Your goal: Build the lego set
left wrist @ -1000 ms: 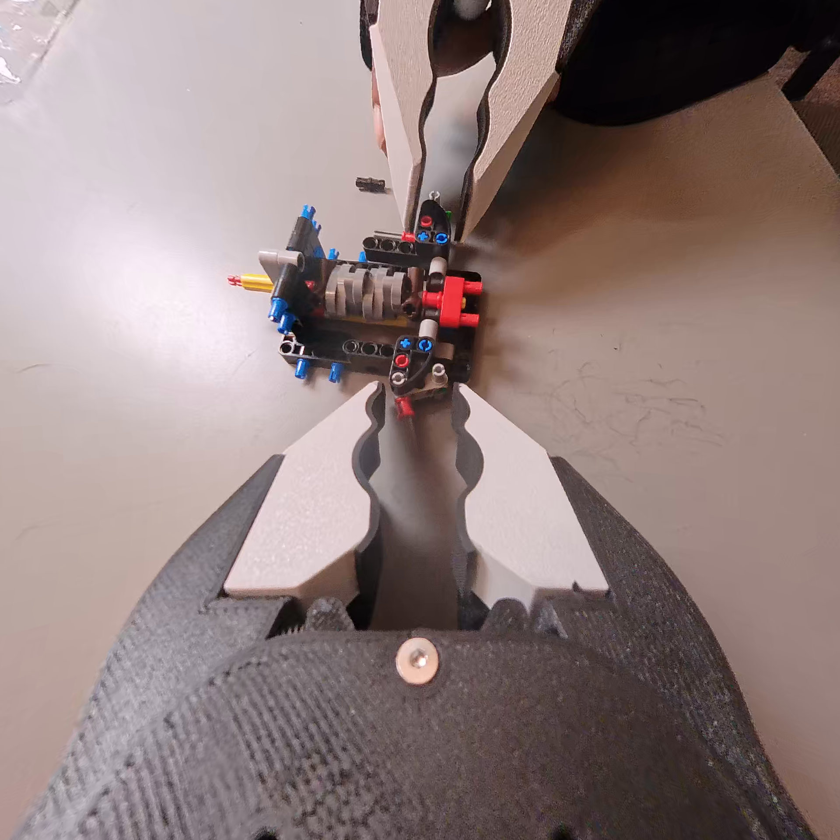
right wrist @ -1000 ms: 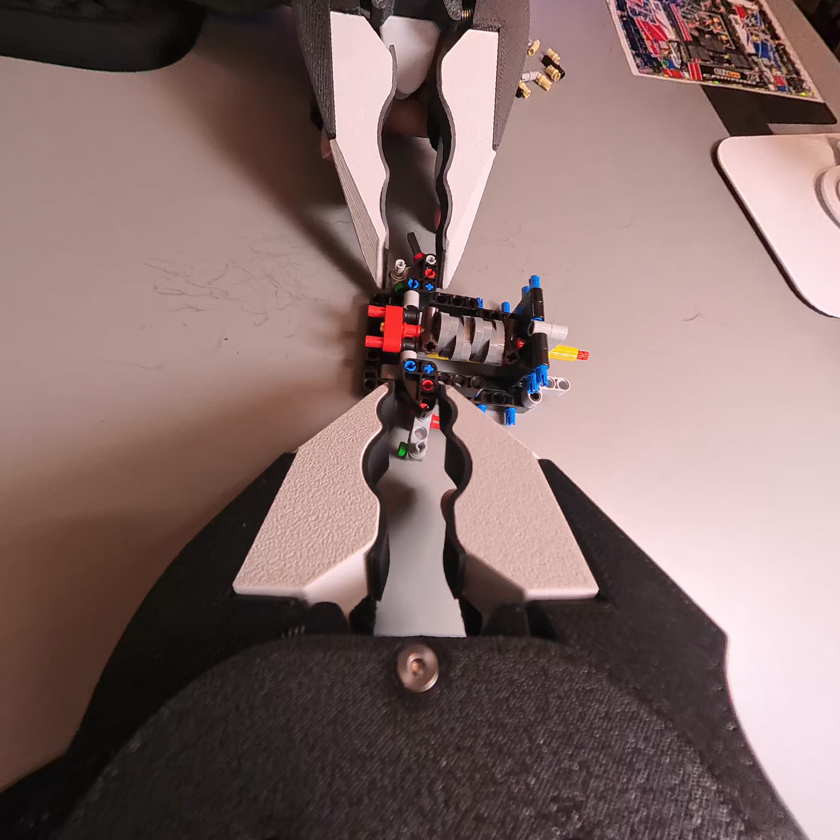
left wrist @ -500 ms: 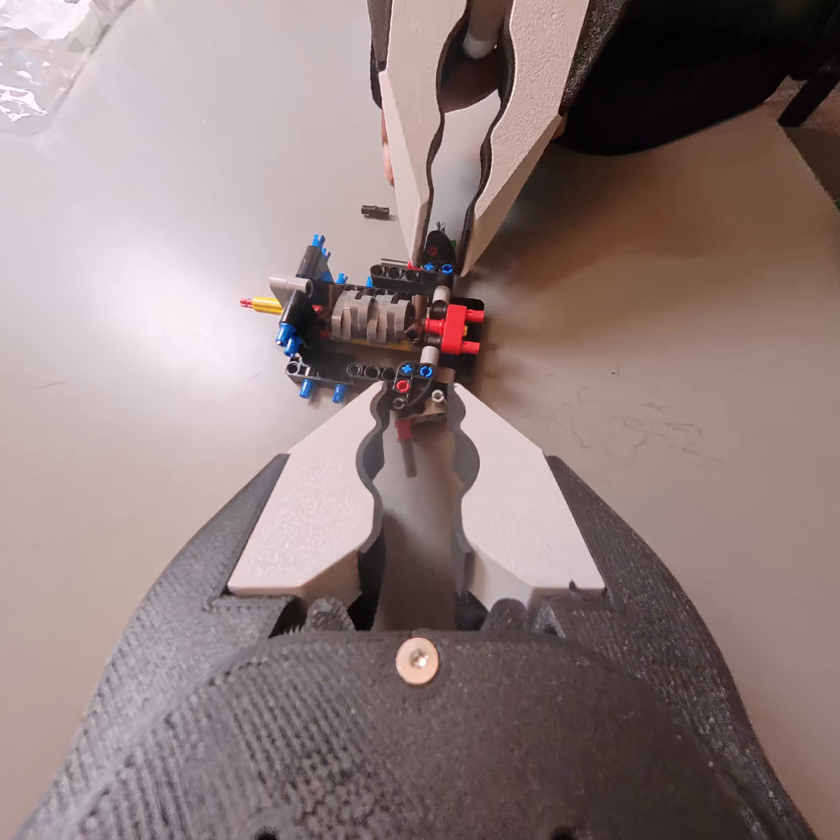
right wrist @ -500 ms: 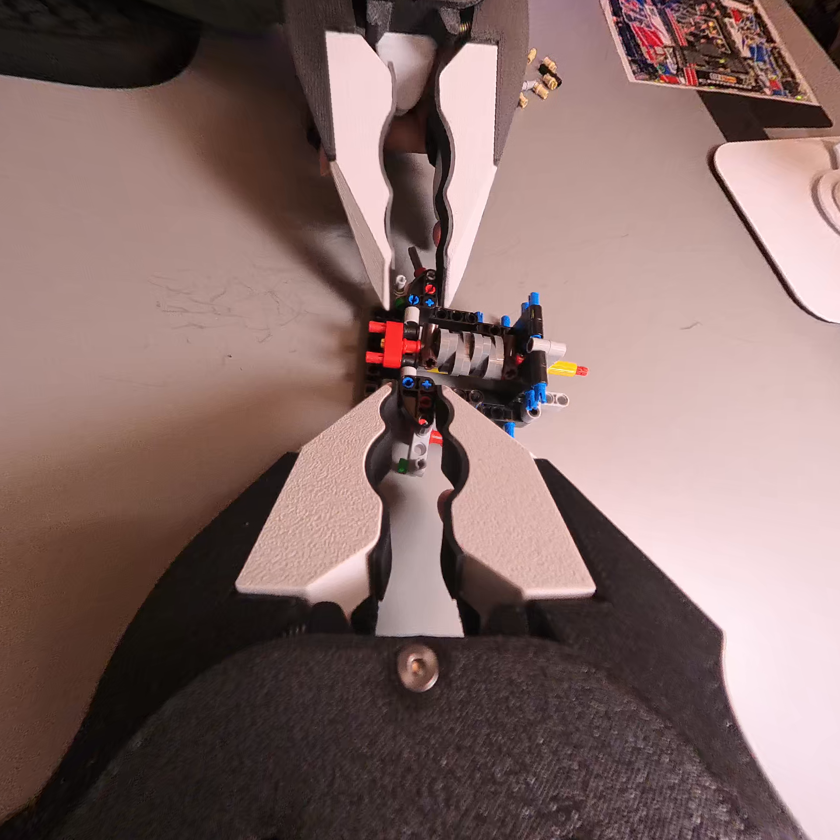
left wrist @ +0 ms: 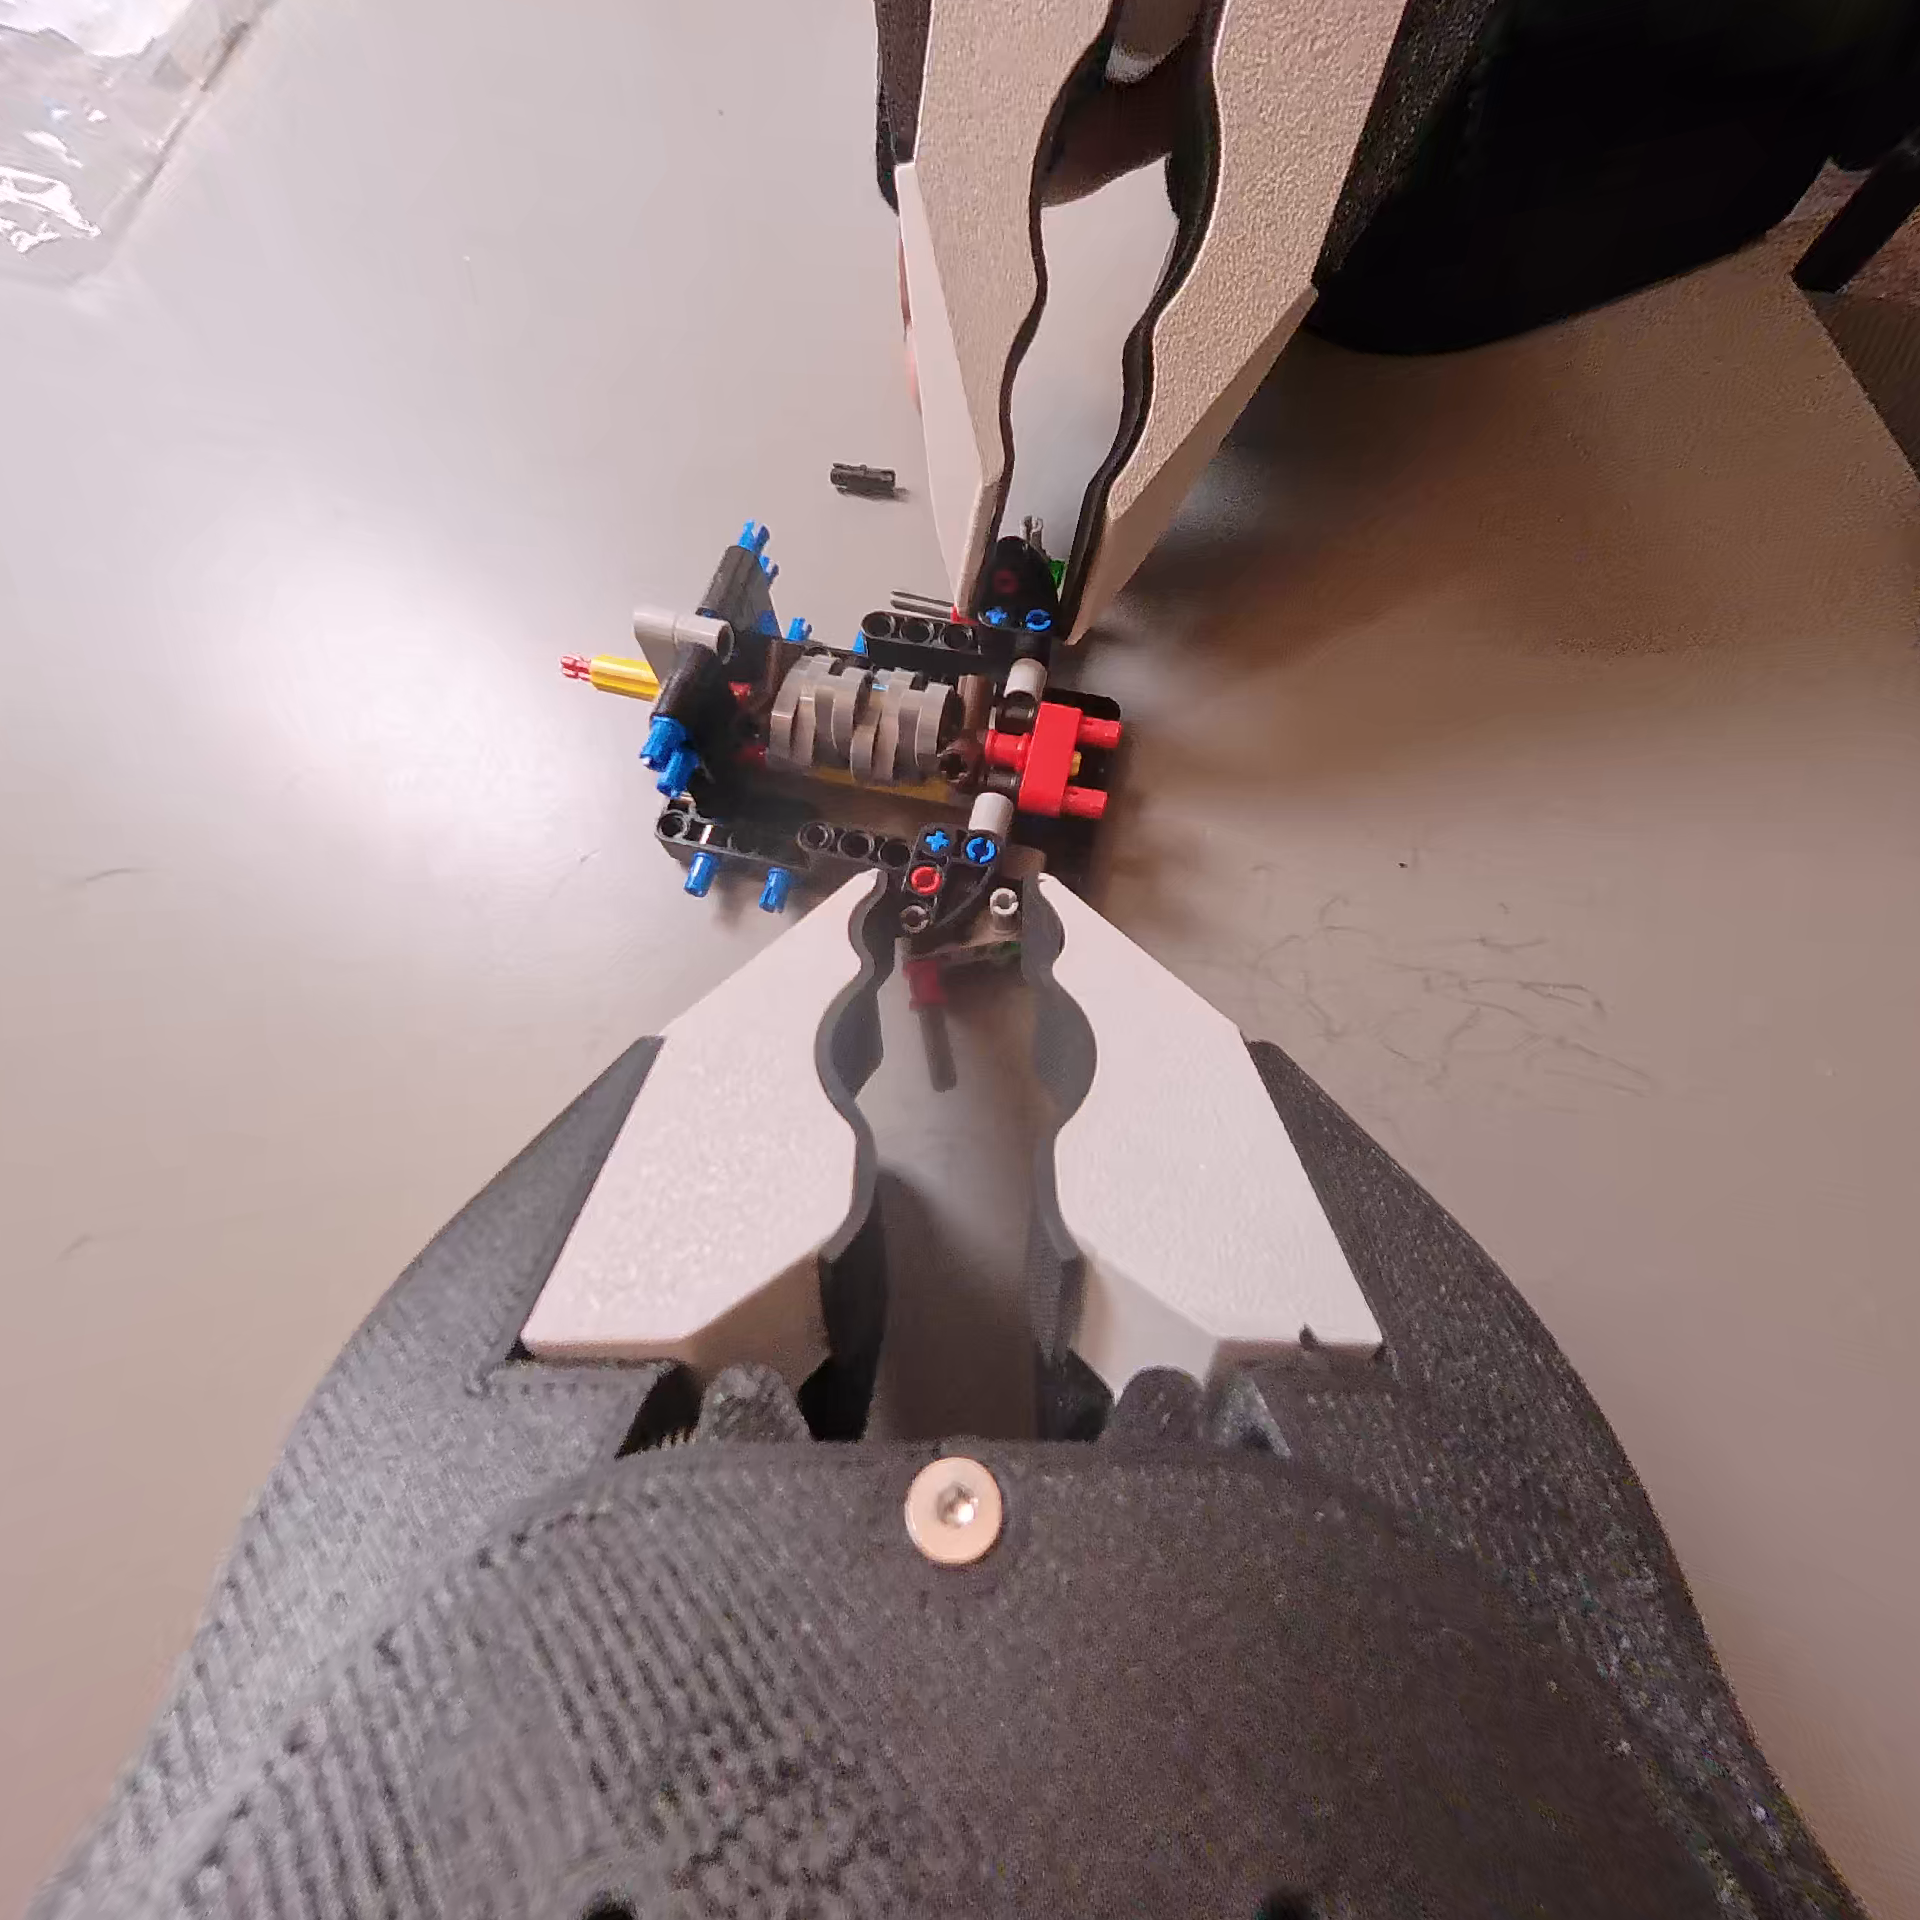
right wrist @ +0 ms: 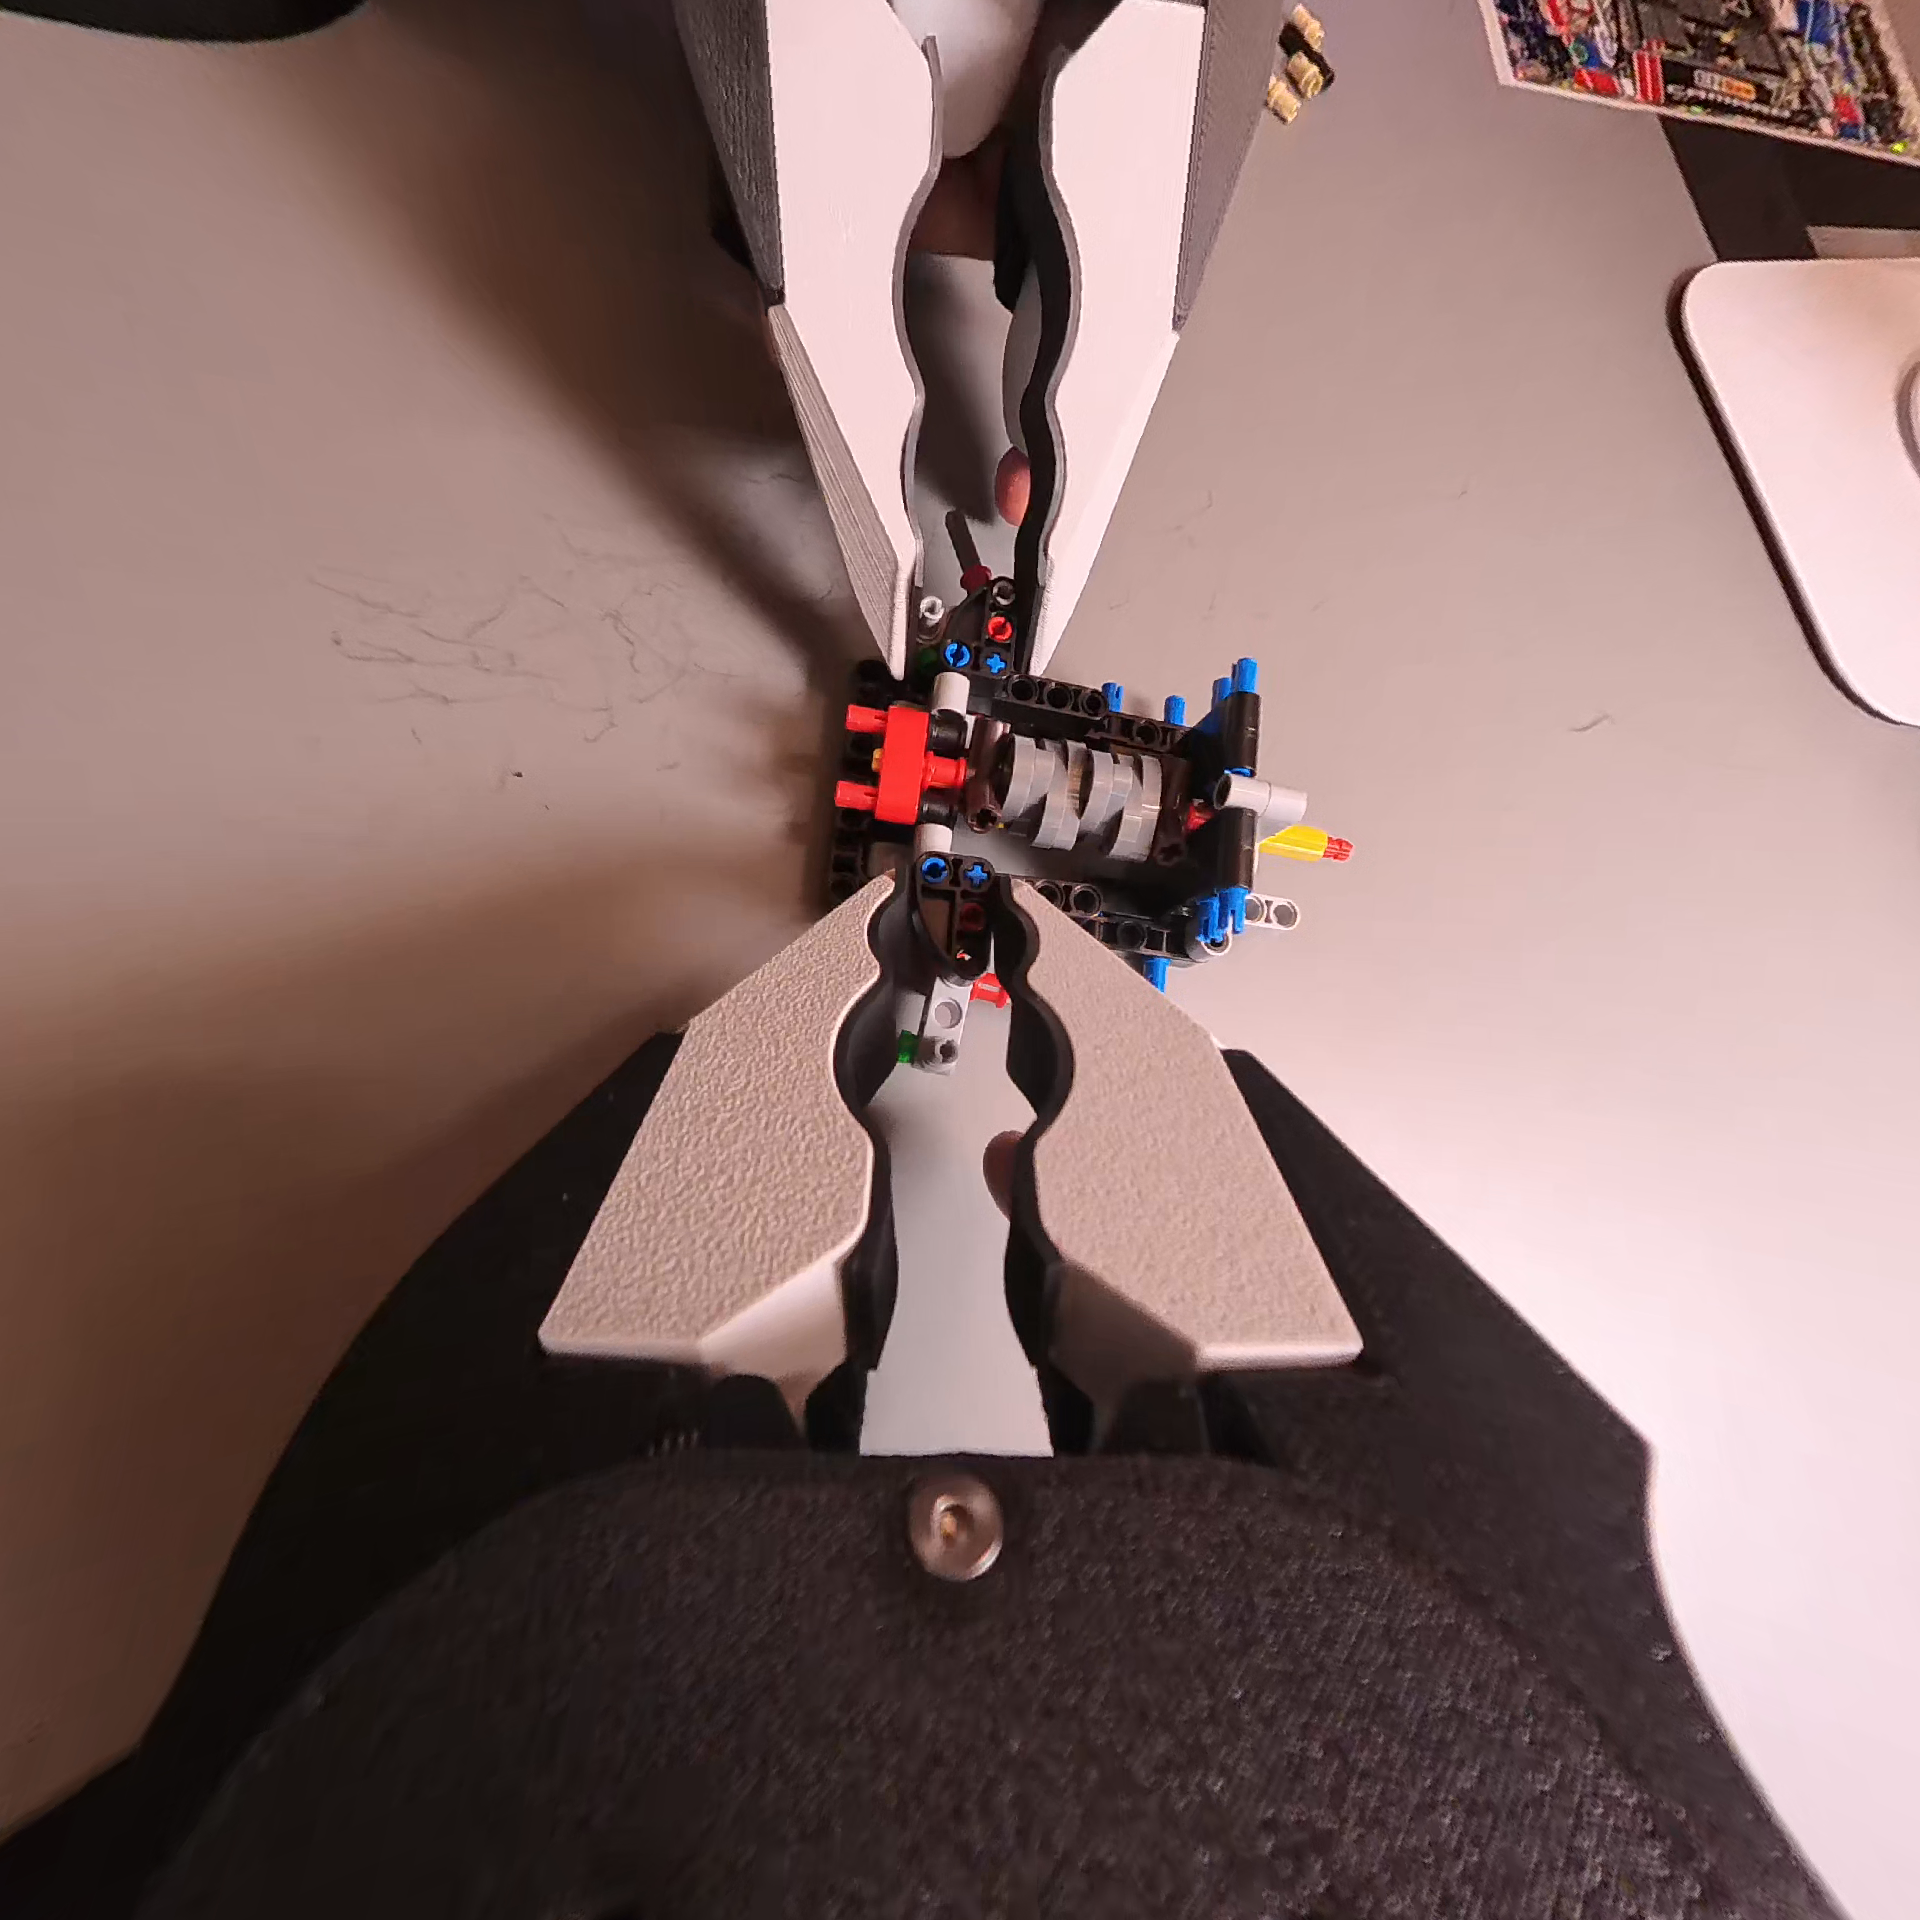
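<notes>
Grey counter carries the lego assembly at frame centre; left gripper and right gripper jaws each clamp narrow on opposite side pieces.

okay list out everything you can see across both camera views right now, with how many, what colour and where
Partly built lego model: one; black frame, grey drum, red block, blue pins, yellow axle; mid-table between the two grippers.
Loose black pin: one, black, on the table beyond the model in the left wrist view.
Small tan and black pieces: a few, top edge of the right wrist view.
Printed colourful sheet: one, top right corner, right wrist view.
White rounded object: one, right edge, partly cut off.
Clear plastic bag: one, top left, left wrist view.
Grey table: one, under everything.
Left gripper: grey fingers, shut on the model's near arm.
Right gripper: grey fingers, shut on the opposite arm.
</notes>
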A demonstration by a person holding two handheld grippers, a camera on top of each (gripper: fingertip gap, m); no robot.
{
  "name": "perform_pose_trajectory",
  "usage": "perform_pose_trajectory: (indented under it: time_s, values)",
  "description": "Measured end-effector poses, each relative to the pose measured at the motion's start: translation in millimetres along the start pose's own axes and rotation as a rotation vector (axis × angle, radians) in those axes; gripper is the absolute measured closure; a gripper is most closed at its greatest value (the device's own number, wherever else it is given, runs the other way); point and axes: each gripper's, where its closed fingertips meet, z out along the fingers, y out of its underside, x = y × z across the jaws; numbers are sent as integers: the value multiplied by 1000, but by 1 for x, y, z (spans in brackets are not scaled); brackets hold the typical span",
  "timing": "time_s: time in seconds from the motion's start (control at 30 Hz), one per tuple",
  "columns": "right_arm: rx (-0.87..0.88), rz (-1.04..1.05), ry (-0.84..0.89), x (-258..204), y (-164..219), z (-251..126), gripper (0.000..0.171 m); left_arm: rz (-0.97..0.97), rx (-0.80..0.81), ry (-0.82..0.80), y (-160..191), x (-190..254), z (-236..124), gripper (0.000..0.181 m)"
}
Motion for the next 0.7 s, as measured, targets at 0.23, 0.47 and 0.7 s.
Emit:
perform_pose_trajectory:
  time_s: [0.23,0.47,0.7]
  values:
    - [-34,-18,34,-1,0,0,158,-17,-30,-4,2,1,1,159]
    - [-34,-21,42,-2,0,0,158,-34,-28,4,3,2,1,159]
    - [54,3,20,-1,-4,-3,159,-23,-23,8,4,2,1,159]
